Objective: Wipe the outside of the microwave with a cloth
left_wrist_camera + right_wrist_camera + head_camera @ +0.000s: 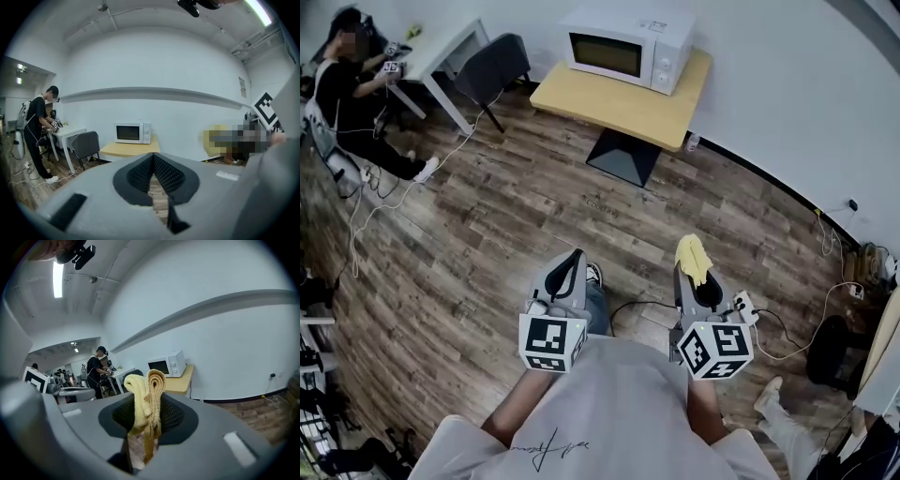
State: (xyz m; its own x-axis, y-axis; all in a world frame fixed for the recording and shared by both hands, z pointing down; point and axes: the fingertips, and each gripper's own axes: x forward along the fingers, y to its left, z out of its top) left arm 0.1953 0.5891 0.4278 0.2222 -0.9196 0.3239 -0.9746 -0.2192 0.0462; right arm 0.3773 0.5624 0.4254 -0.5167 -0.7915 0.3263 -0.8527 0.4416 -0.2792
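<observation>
both grippers sit low in the frame: left gripper (577,258) closed on nothing, right gripper (688,274) pinching the soft, probably light yellow cloth (693,257) by its bunched middle. microwave (626,45) stands upper centre on its table (609,103), well apart.

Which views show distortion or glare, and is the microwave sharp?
Head view: mild fisheye bend, even light, microwave sharp. Left gripper view: heavy barrel distortion, dark corners, microwave small but clear. Right gripper view: ceiling light blown out, cloth close and sharp.
</observation>
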